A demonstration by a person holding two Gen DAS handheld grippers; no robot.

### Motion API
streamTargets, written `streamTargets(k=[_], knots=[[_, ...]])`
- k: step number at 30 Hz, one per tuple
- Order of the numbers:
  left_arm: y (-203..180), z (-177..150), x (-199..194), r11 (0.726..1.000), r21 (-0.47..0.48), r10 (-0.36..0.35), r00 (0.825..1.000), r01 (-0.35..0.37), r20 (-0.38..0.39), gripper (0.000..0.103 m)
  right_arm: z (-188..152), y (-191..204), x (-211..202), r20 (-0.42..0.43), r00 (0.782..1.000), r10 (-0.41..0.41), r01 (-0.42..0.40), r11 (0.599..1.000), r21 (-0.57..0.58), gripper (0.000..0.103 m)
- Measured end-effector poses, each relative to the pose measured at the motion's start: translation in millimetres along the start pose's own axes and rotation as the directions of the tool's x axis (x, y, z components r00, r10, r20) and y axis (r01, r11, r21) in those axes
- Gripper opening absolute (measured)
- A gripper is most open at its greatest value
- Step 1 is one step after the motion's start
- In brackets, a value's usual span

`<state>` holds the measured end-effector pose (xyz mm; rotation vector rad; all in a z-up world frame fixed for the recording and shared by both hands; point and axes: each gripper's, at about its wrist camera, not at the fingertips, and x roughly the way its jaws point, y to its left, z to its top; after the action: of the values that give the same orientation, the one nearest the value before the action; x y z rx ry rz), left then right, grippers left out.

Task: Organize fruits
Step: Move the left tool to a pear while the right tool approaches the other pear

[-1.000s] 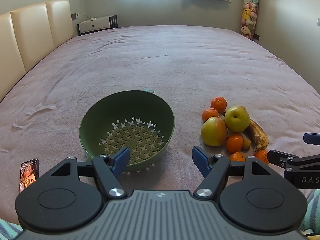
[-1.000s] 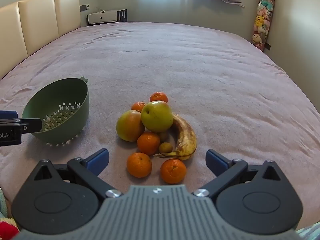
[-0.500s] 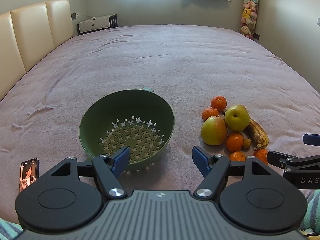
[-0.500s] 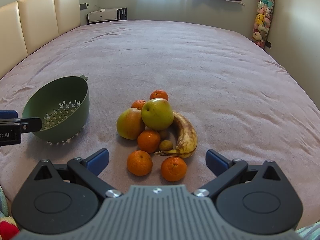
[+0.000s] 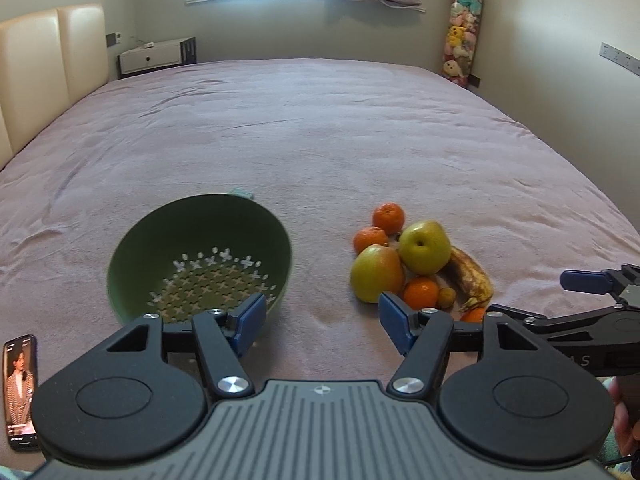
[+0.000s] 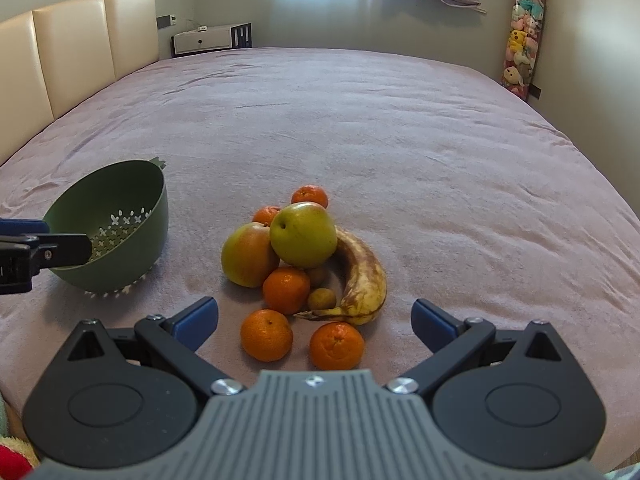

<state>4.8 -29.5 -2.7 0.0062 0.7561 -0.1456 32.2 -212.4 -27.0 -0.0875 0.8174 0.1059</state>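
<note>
Both grippers have tipped up a little since a second ago, so more of the far wall and window shows, while the fruit lies just where it did. Left gripper (image 5: pixel 320 322) hovers low over the pink bedspread (image 5: pixel 320 140), its blue pads spread apart and holding nothing, with the green colander (image 5: pixel 200 256) just ahead of its left finger. That colander sits tilted on the spread, with no fruit inside. Right gripper (image 6: pixel 314 322) is open wide too, and two mandarins (image 6: pixel 266 334) lie directly between its fingers, nearest the camera. Behind them comes the heap: a third mandarin (image 6: pixel 286 290), a small brownish fruit (image 6: pixel 322 299), a spotted banana (image 6: pixel 360 276) curling round the right side, and two big yellow-green pears (image 6: pixel 303 234) leaning together on top. Two more mandarins peek out at the back. Pile and colander sit apart, bare blanket between them. Off to the left edge, a phone (image 5: pixel 19 390) lies face up with its screen lit. Far beyond, a cream headboard (image 6: pixel 80 52) and a white nightstand (image 6: pixel 208 40).
</note>
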Motion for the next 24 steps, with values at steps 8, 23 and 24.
streamTargets(k=[8, 23, 24], knots=[[-17.3, 16.0, 15.3, 0.998, 0.022, -0.056, 0.998, 0.056, -0.017, 0.069, 17.8, -19.2, 13.8, -0.040, 0.999, 0.001, 0.001, 0.999, 0.051, 0.099], [-20.7, 30.0, 68.0, 0.991, 0.050, -0.121, 0.992, 0.122, -0.015, 0.069, 53.2, -30.1, 60.6, -0.078, 0.995, 0.056, -0.044, 0.987, 0.155, 0.087], [-22.2, 27.7, 71.3, 0.990, 0.061, -0.122, 0.992, 0.123, -0.018, 0.069, 52.9, -29.9, 63.9, -0.080, 0.995, 0.060, -0.047, 0.986, 0.158, 0.087]])
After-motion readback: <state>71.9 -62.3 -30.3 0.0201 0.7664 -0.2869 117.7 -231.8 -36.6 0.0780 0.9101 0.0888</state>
